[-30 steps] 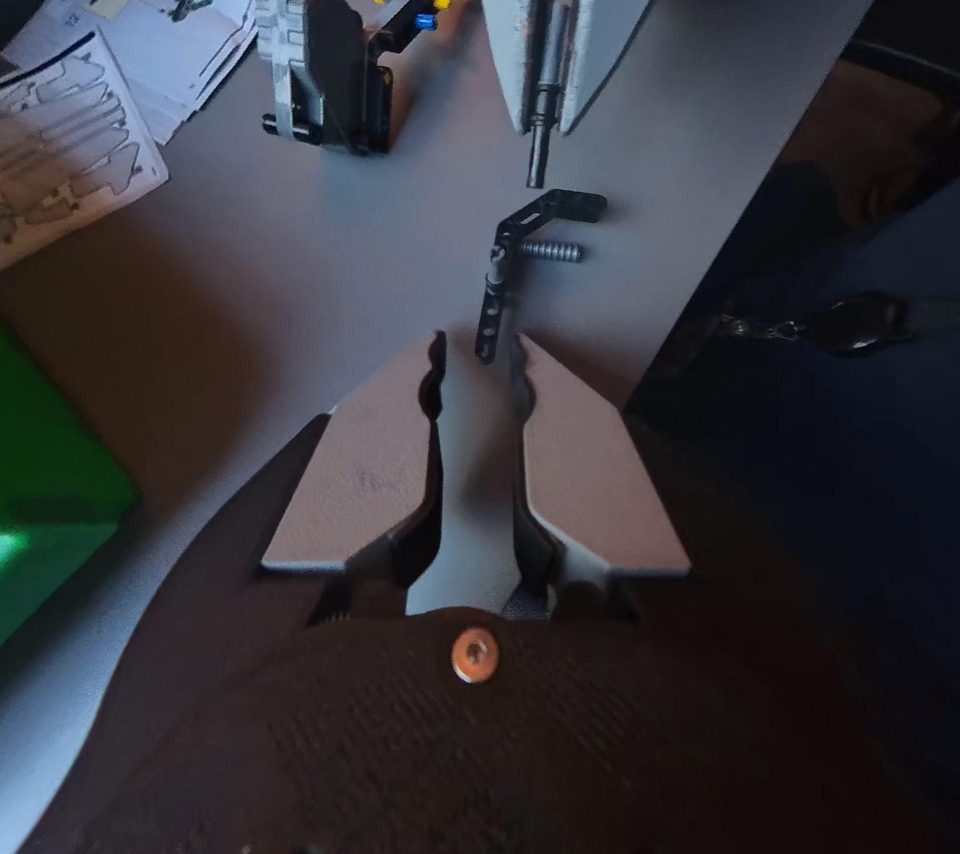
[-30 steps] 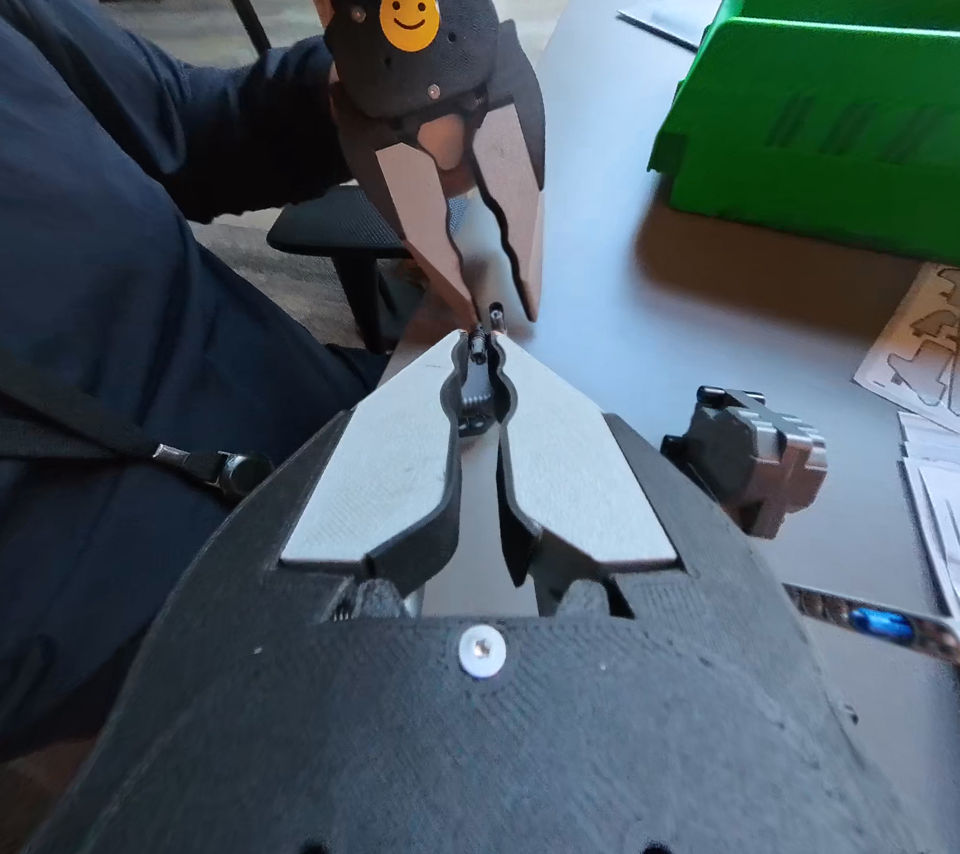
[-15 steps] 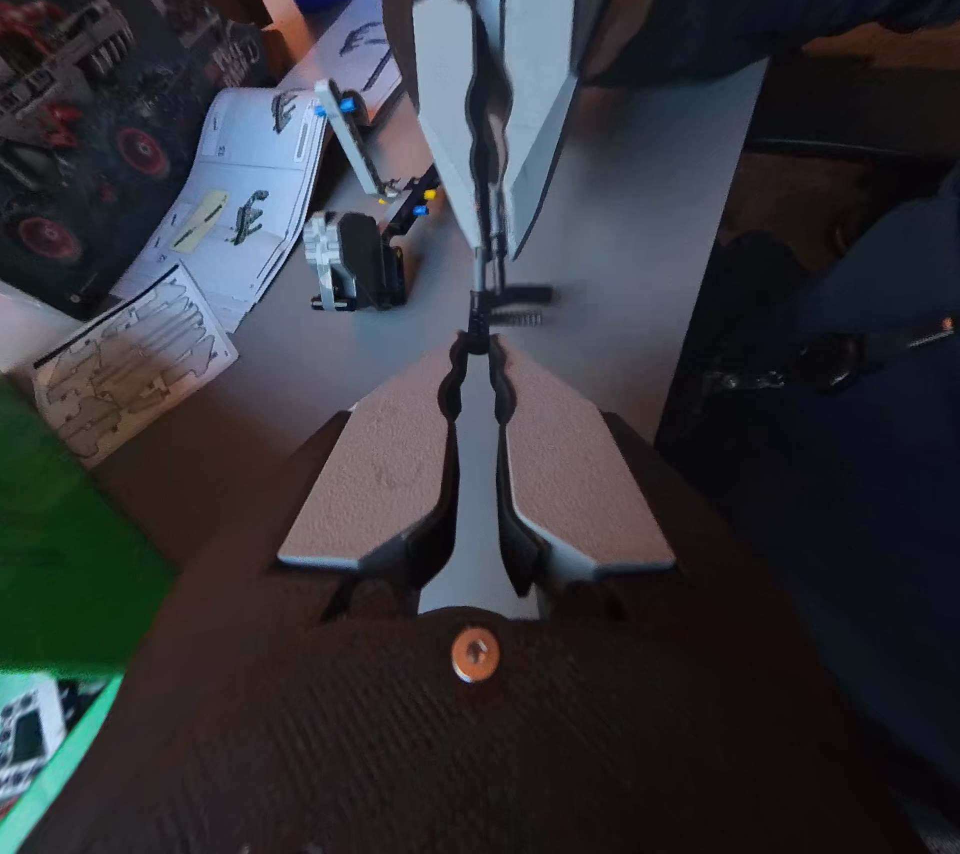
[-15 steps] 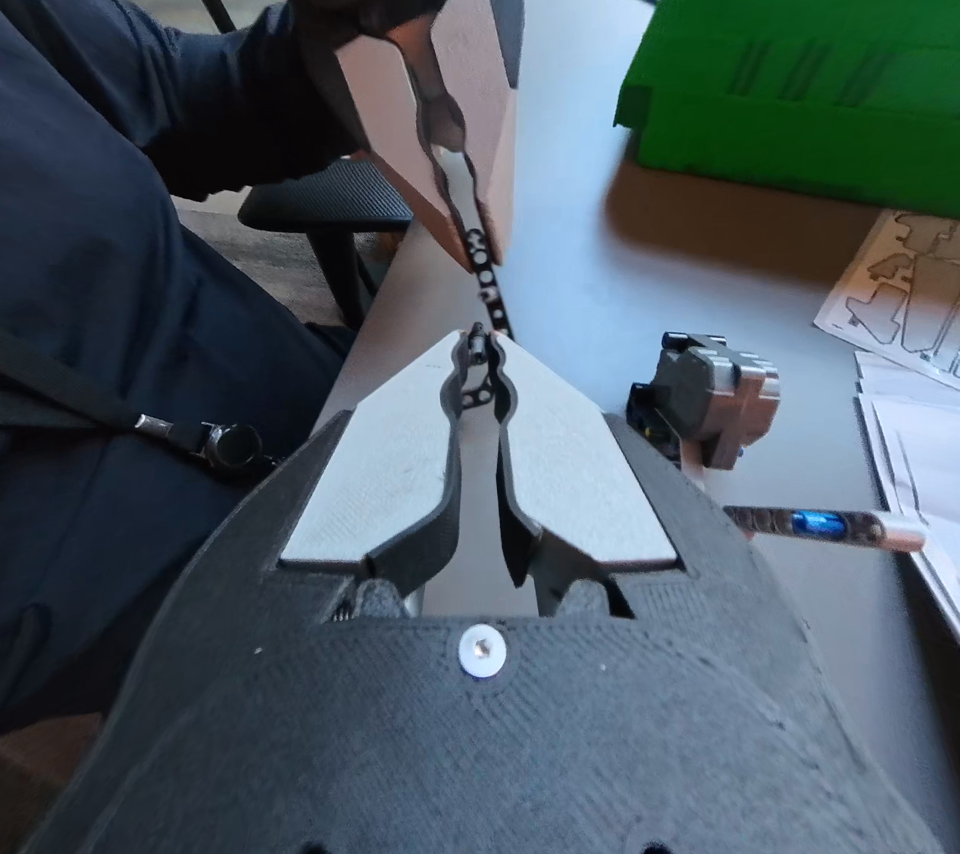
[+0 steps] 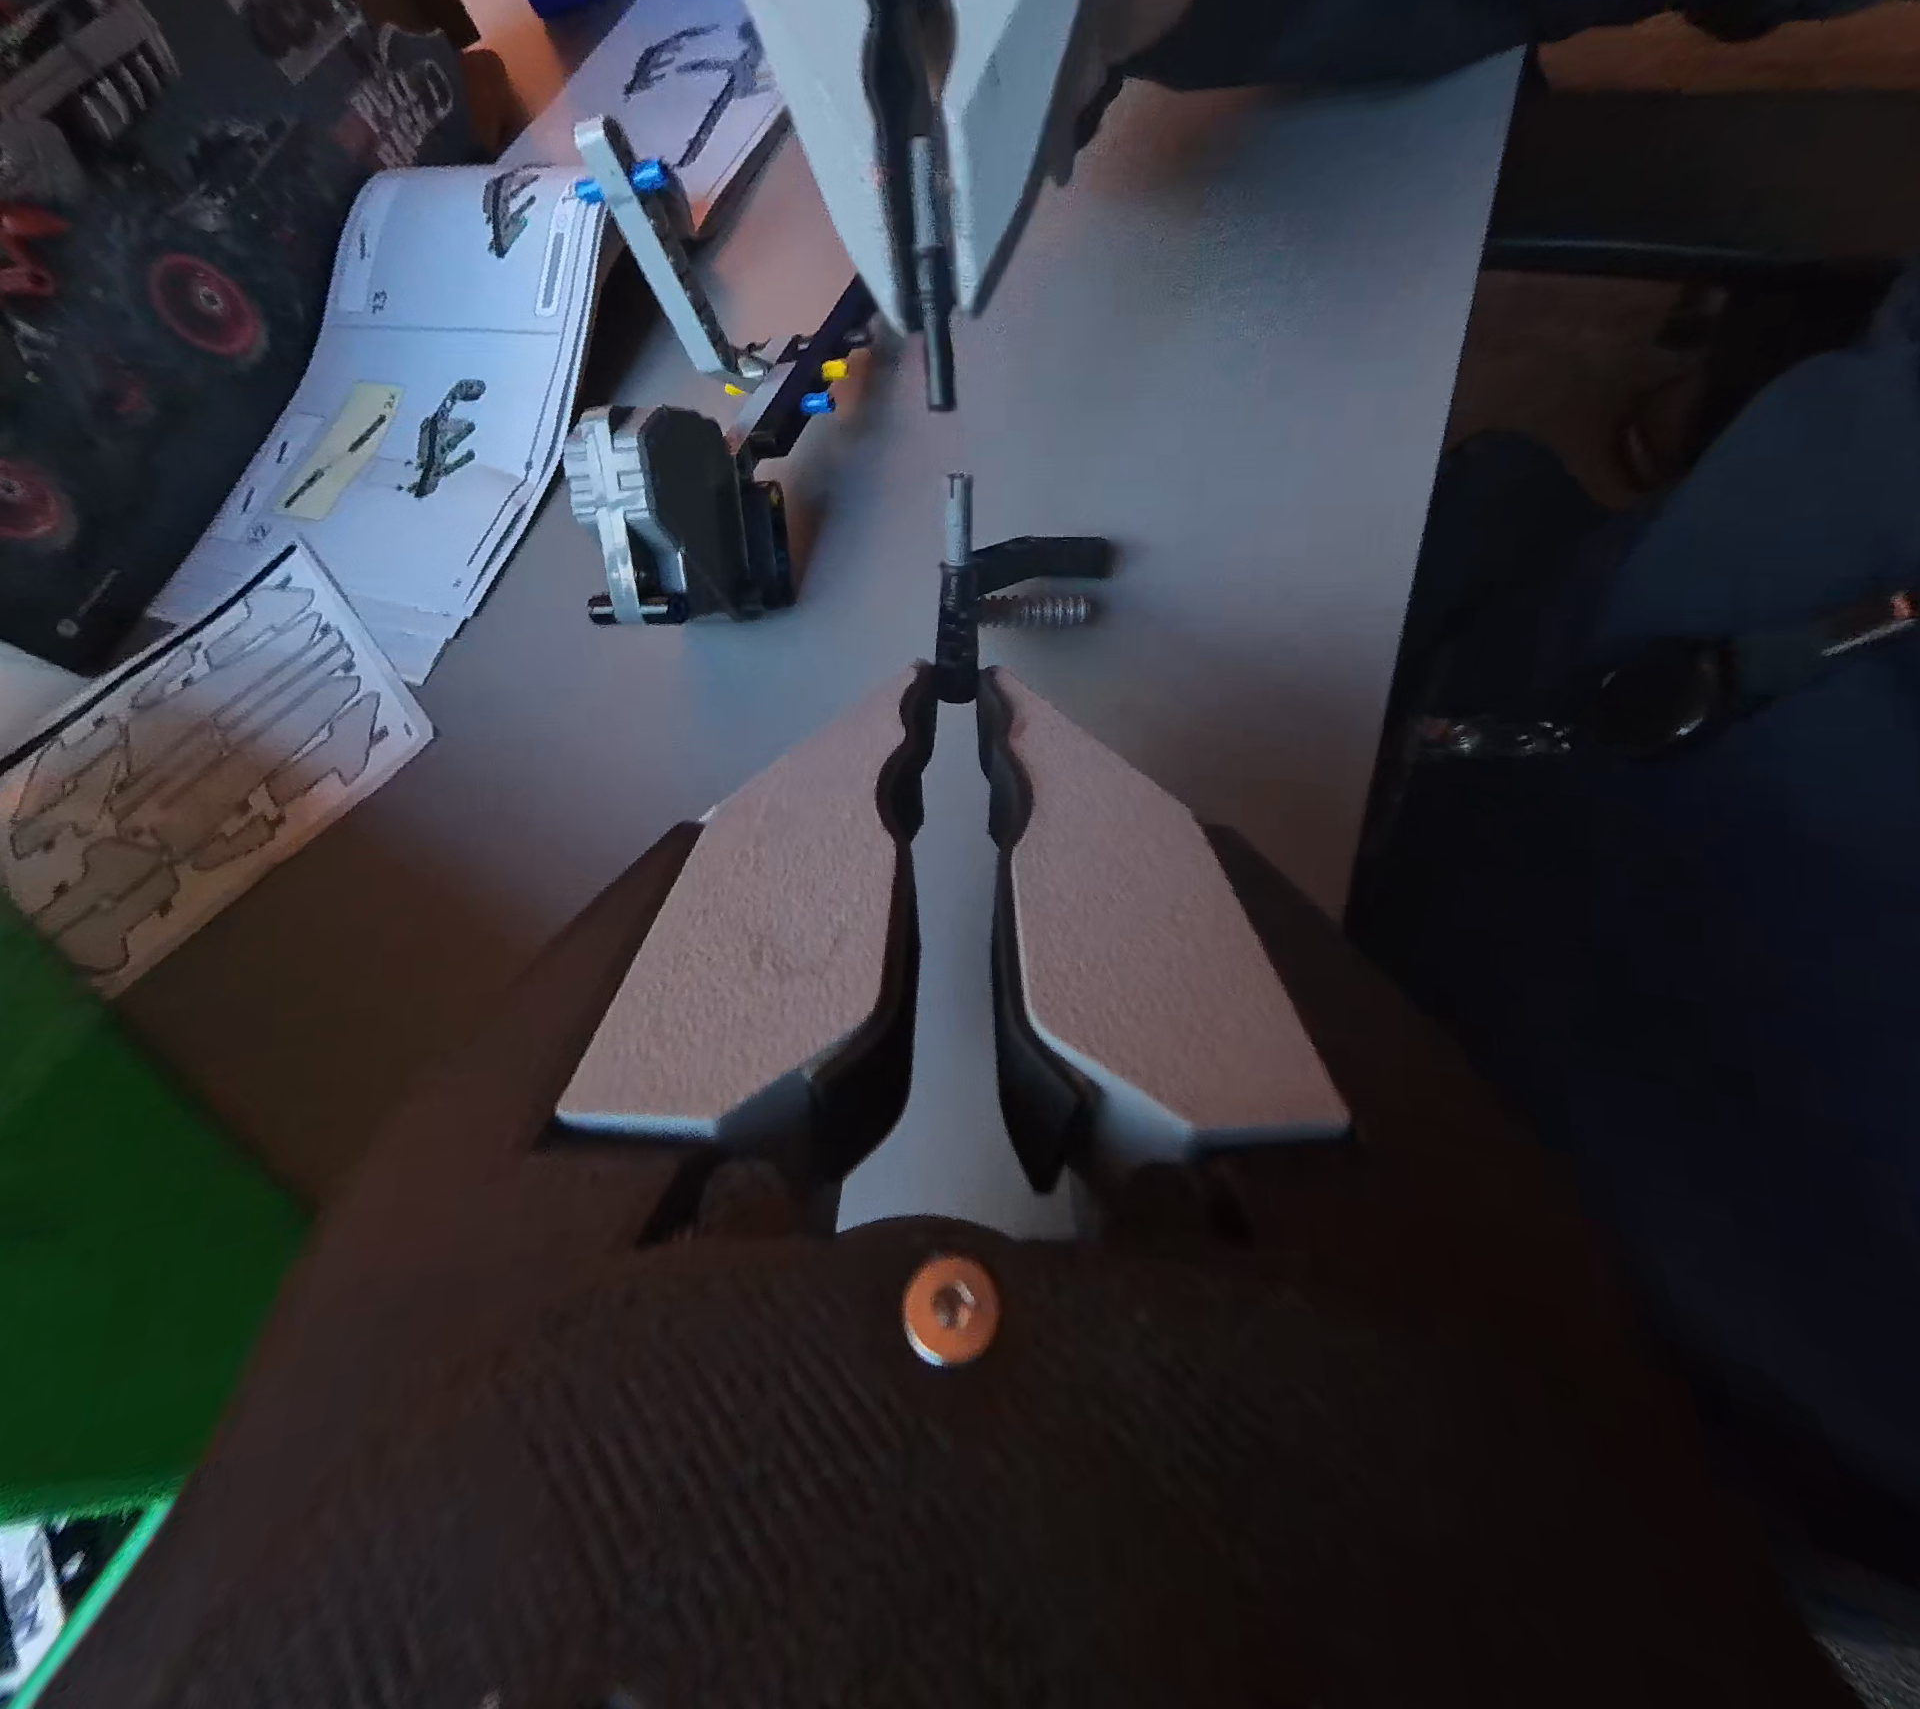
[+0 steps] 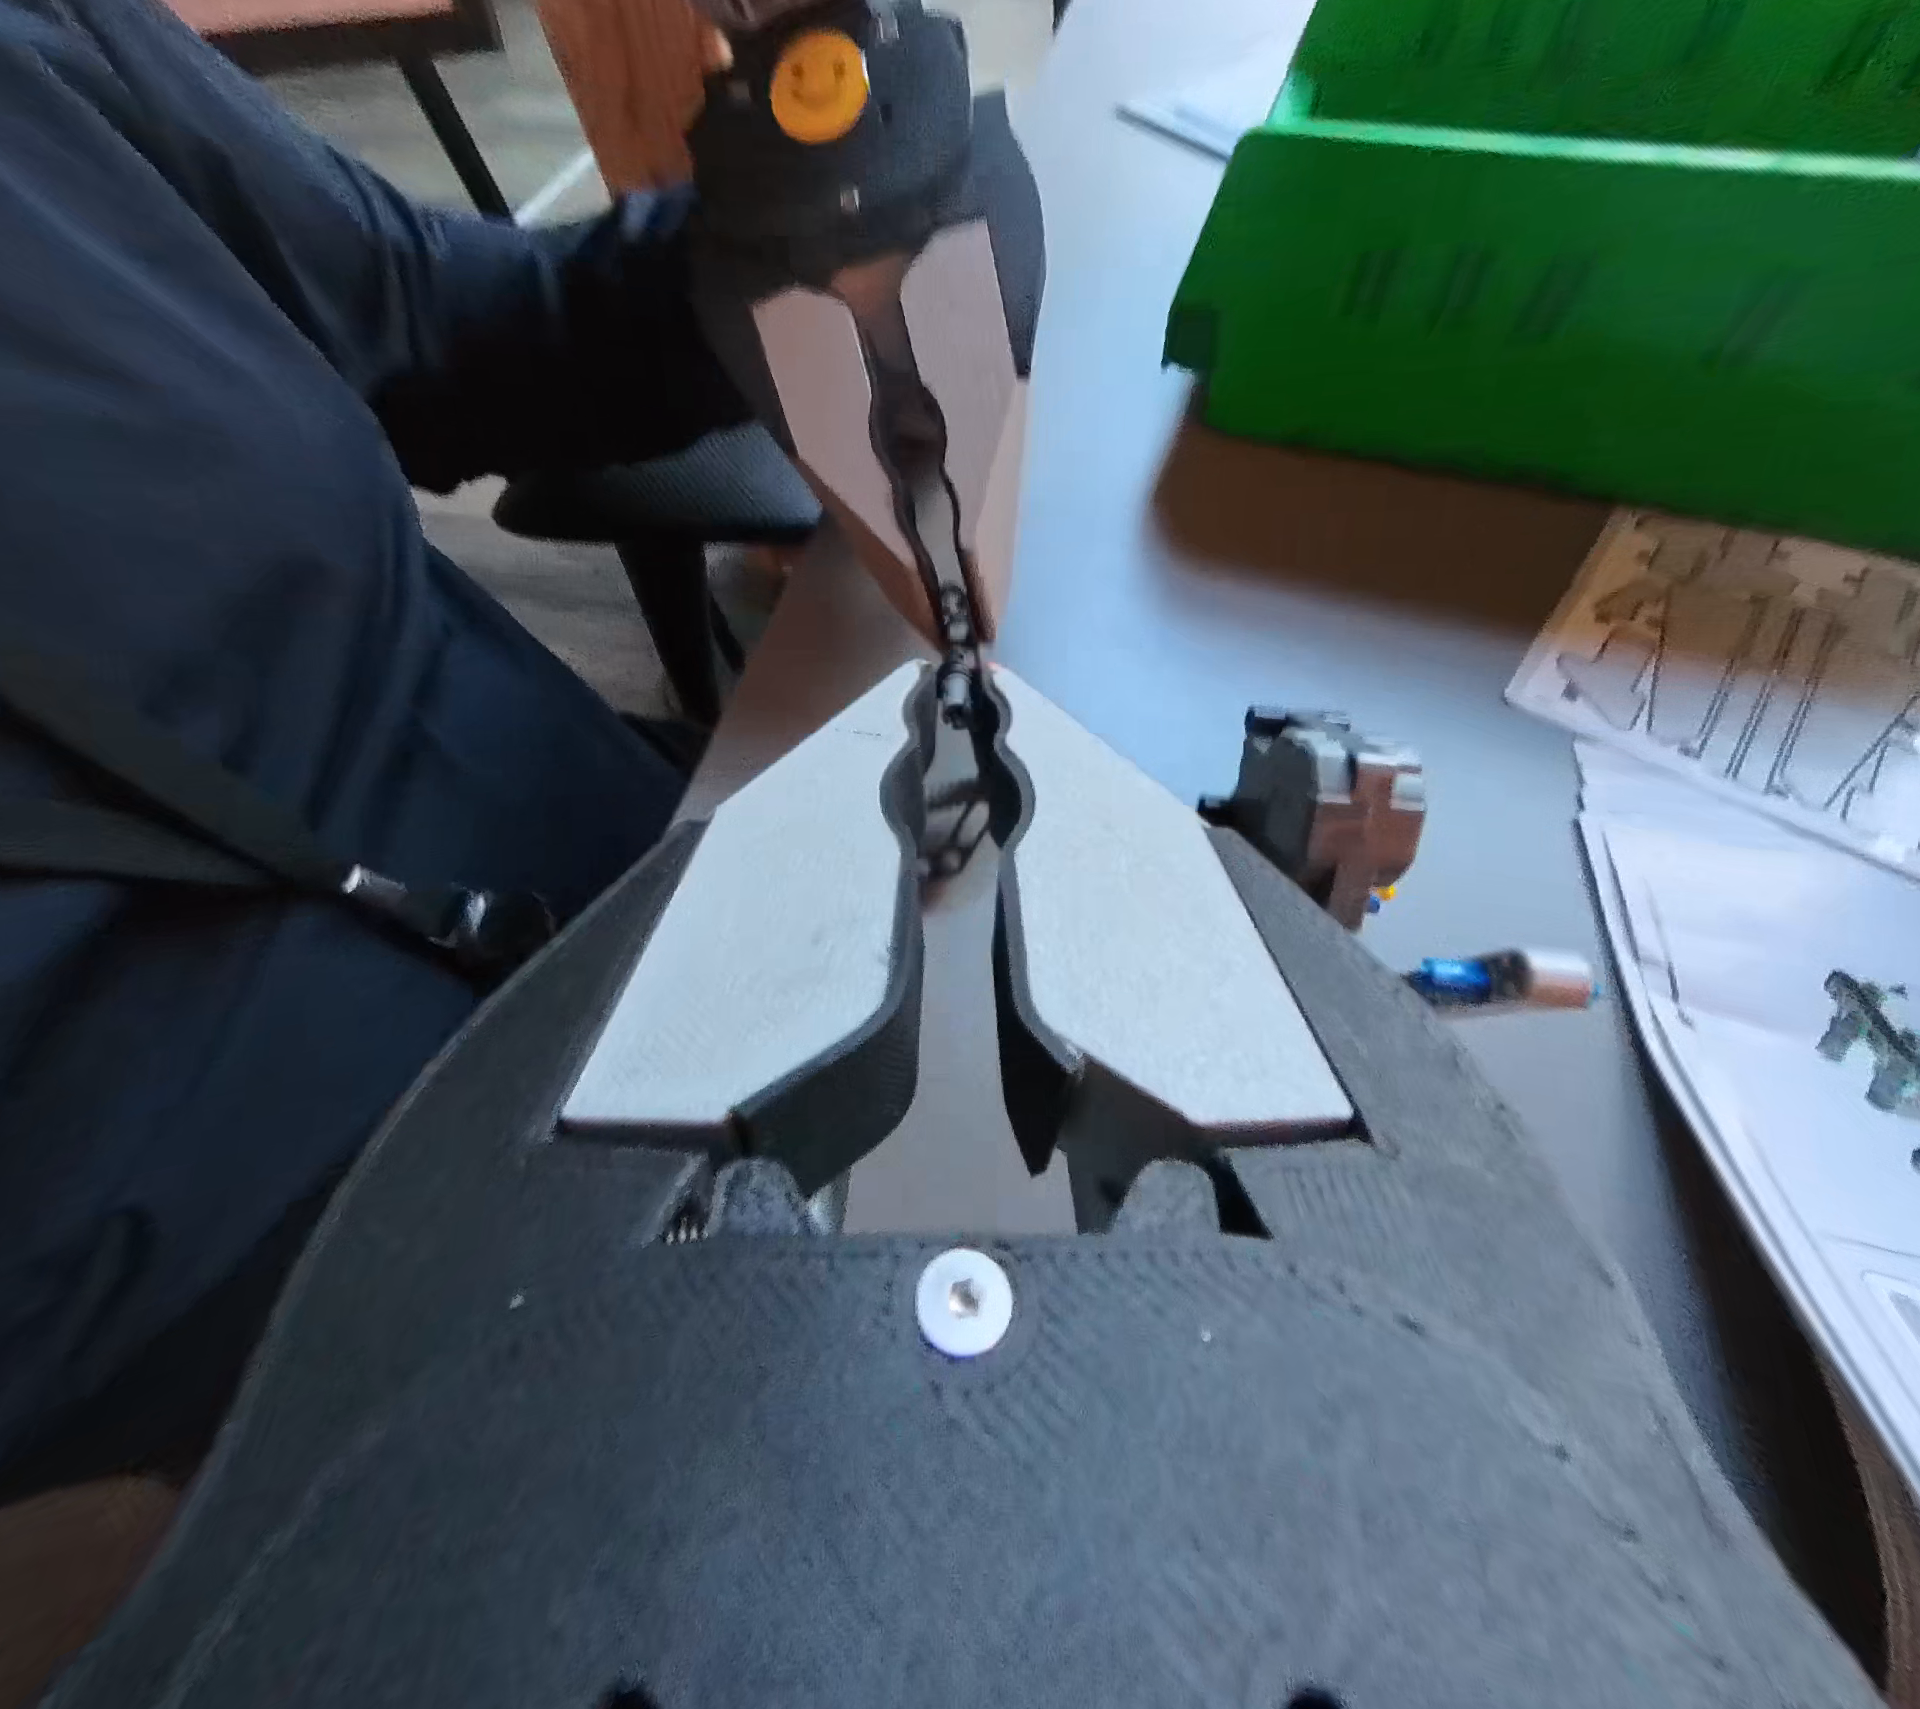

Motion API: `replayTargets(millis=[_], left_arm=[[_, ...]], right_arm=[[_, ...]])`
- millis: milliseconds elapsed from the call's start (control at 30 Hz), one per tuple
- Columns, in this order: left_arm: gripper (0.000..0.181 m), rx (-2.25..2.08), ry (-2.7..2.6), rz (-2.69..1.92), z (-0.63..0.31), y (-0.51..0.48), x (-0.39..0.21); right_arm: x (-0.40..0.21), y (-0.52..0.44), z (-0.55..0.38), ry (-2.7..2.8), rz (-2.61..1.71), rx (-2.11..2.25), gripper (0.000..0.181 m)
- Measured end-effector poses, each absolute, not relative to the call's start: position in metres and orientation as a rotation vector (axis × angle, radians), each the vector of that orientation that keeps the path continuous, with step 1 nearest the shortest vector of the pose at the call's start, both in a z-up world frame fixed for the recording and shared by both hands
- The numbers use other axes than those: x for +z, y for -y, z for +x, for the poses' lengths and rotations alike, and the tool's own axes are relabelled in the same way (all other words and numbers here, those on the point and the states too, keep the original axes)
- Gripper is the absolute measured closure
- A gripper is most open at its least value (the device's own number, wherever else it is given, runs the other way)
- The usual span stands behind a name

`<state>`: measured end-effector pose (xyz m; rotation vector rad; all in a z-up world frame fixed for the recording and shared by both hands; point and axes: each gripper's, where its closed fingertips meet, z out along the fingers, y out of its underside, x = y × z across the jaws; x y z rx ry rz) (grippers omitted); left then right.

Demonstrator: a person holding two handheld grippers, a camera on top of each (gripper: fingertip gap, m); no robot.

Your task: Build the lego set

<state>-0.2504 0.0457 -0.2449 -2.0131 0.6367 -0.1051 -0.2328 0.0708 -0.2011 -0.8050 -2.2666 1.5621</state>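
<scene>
My left gripper (image 5: 951, 672) is shut on the end of a black bent beam (image 5: 1049, 556). A grey pin (image 5: 956, 516) stands up from the beam. A grey spring-like part (image 5: 1039, 610) shows right beside the beam; I cannot tell if it is attached. My right gripper (image 5: 925, 319) points down from above, shut on a thin black and grey rod (image 5: 932, 277). The rod's tip hangs a short gap above the pin. In the right wrist view the right gripper (image 6: 956, 672) holds the rod (image 6: 951, 786) tip to tip with the left gripper (image 6: 961, 620).
A grey and black motor block (image 5: 675, 516) and a long grey beam with blue pins (image 5: 649, 257) sit to the left on the grey table (image 5: 1247, 412). An instruction booklet (image 5: 416, 360), a sticker sheet (image 5: 187, 755) and a green bin (image 6: 1610, 257) lie beyond. The table edge is to the right. Some 6 cm of space lies between my two pairs of fingers.
My left gripper closed on the black beam that lay on the table and raised it. The right gripper with the rod now points at the grey pin.
</scene>
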Motion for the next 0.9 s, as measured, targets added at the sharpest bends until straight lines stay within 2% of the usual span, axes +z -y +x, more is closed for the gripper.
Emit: replayTargets(millis=[233,900], left_arm=[[0.177,-0.126,-0.660,-1.962,-0.245,-0.055,-0.239],[0.177,-0.121,-0.726,-1.958,-0.234,-0.068,-0.243]], right_arm=[[-0.216,-0.063,-0.239,2.313,-0.784,1.347,0.178],[-0.223,-0.069,-0.234,2.345,-0.810,1.327,0.177]])
